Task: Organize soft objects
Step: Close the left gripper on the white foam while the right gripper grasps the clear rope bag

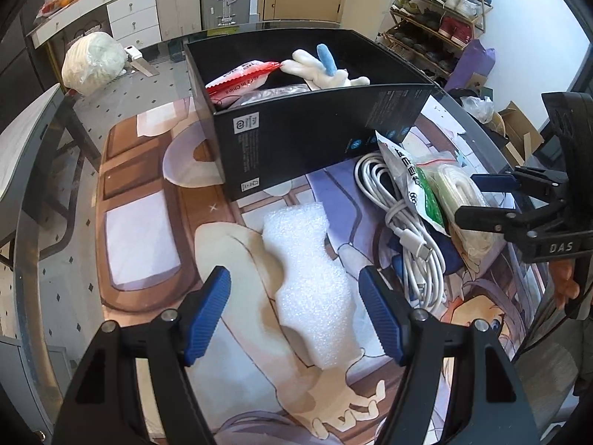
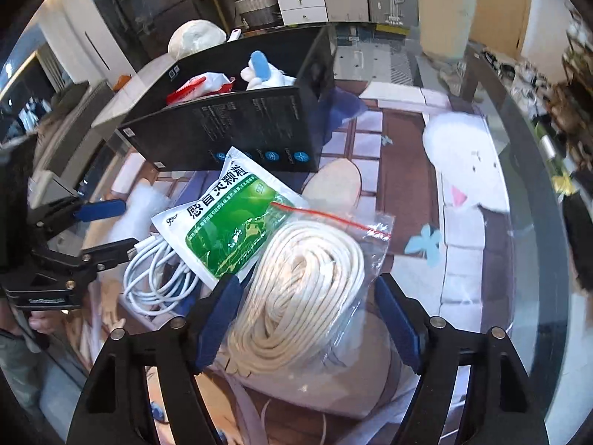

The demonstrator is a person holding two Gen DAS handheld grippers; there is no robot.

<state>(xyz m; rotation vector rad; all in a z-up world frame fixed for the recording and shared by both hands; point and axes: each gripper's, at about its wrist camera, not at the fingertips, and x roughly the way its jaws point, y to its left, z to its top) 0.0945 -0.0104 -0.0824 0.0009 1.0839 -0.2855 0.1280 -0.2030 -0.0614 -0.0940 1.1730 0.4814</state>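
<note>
The left gripper (image 1: 294,315) hangs over the tabletop (image 1: 89,222) with its fingers (image 1: 207,315) apart, straddling the near end of a white foam sheet (image 1: 307,282) that lies flat between them without visibly touching either pad; the foam runs forward from the fingers toward the black box (image 1: 315,137), stopping just short of its near wall. To the left of the left fingers the printed mat (image 1: 141,241) is bare out to the tabletop's rounded rim, so that side is free; to their right a white cable (image 1: 407,230) is coiled just beside the foam. The right gripper (image 2: 305,319) has its fingers (image 2: 218,319) apart around a clear zip bag of cream rope (image 2: 307,278), the rope between them; whether the pads press on the bag I cannot tell. Ahead of the right fingers a green-and-white sachet (image 2: 229,222) with Chinese characters and "999" overlaps the bag and leans against the box wall; right of them the mat is clear to the glass edge. In the box (image 2: 237,137) lie a red-edged packet (image 1: 241,81) reading "Made in China" and a white plush (image 1: 322,70) with a blue part. The right gripper's body, seen from the left wrist, carries "DAS"
</note>
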